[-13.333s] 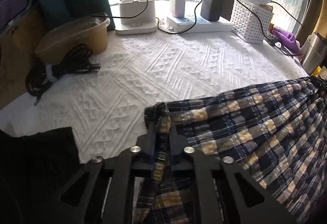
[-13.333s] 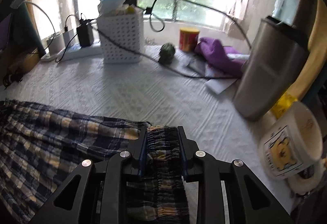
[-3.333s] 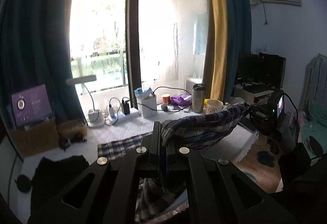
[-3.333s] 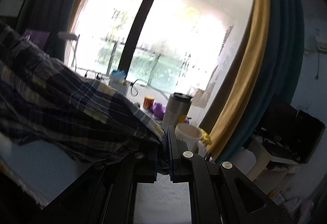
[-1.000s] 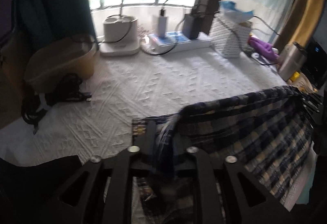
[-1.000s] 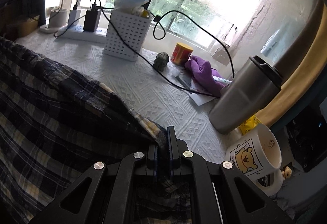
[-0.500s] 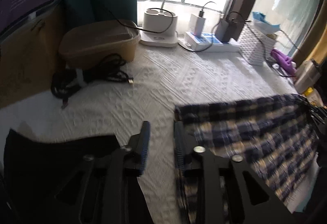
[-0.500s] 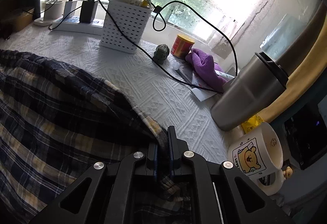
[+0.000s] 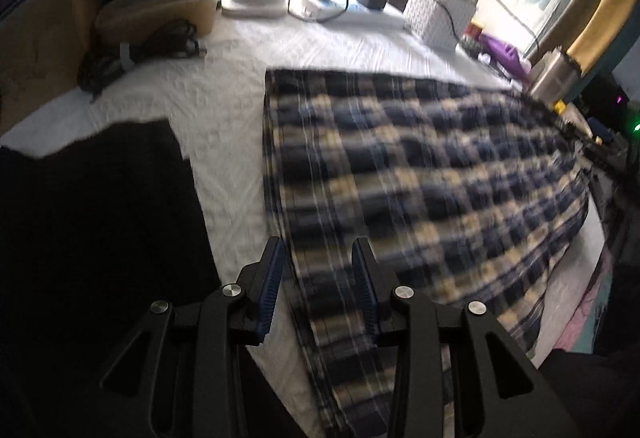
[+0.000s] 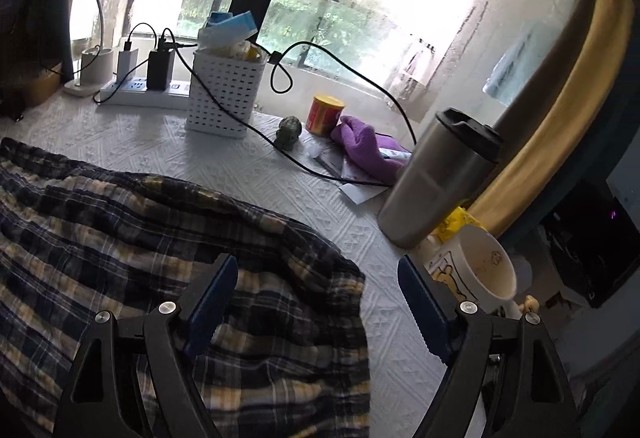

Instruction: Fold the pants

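The blue, black and cream plaid pants (image 9: 420,174) lie spread across the white textured tabletop (image 9: 224,110), filling its middle and reaching toward its right edge, where the cloth bunches in loose folds (image 10: 256,238). The left gripper (image 9: 318,278) hangs above the pants' left border with its blue-padded jaws parted and nothing between them. The right gripper (image 10: 316,290) stands wide apart over the rumpled right end of the pants, gripping nothing.

A flat black cloth (image 9: 96,206) covers the tabletop's near left corner, just beside the pants but apart from them. Along the far edge by the window stand a white perforated plastic basket (image 10: 224,94), a white power strip with plugged chargers (image 10: 136,88) and a tan oval case (image 9: 160,10). At the right edge a tall stainless steel tumbler with black lid (image 10: 436,174) stands next to a white cartoon mug (image 10: 480,270), with a purple cloth (image 10: 364,142) behind them.
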`<state>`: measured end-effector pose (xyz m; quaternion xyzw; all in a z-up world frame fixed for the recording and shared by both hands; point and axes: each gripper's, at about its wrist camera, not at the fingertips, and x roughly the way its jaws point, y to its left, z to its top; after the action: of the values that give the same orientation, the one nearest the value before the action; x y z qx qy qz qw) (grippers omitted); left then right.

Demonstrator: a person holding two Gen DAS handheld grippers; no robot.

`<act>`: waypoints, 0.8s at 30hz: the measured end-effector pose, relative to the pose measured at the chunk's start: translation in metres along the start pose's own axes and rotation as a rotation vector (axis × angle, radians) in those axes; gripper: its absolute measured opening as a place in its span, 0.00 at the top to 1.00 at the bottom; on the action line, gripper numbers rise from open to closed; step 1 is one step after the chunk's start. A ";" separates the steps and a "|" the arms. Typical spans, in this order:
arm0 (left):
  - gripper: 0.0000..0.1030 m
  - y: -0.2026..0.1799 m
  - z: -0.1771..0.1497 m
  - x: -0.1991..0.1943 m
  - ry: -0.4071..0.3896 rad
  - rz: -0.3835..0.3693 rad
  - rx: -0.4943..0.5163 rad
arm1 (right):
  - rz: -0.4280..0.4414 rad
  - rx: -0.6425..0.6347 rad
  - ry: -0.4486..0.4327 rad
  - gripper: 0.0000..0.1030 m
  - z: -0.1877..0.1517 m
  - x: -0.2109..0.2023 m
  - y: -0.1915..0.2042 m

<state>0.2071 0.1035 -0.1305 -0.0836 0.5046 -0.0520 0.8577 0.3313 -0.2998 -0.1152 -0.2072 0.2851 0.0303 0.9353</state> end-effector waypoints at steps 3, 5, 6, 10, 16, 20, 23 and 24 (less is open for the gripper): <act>0.66 0.000 -0.011 -0.001 0.004 0.005 -0.011 | 0.010 0.036 0.010 0.19 -0.010 -0.007 -0.010; 0.66 -0.001 -0.017 -0.003 0.002 0.019 -0.014 | 0.020 0.074 0.026 0.19 -0.021 -0.010 -0.018; 0.66 -0.002 -0.020 -0.005 -0.003 0.020 -0.014 | 0.023 0.095 0.036 0.19 -0.027 -0.011 -0.022; 0.64 -0.003 -0.030 -0.015 -0.018 0.010 -0.026 | 0.025 0.160 0.064 0.19 -0.050 -0.017 -0.035; 0.49 -0.008 -0.052 -0.031 -0.030 0.008 -0.047 | 0.046 0.266 0.104 0.19 -0.087 -0.023 -0.052; 0.49 -0.011 -0.072 -0.039 -0.017 0.012 -0.056 | 0.106 0.376 0.116 0.19 -0.106 -0.026 -0.067; 0.49 -0.016 -0.085 -0.041 -0.010 0.009 -0.059 | 0.142 0.433 0.118 0.19 -0.117 -0.026 -0.073; 0.49 -0.018 -0.089 -0.040 -0.009 0.003 -0.064 | 0.155 0.448 0.122 0.19 -0.120 -0.026 -0.074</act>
<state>0.1100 0.0847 -0.1345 -0.1105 0.5021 -0.0342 0.8571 0.2602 -0.4148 -0.1640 0.0263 0.3555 0.0256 0.9339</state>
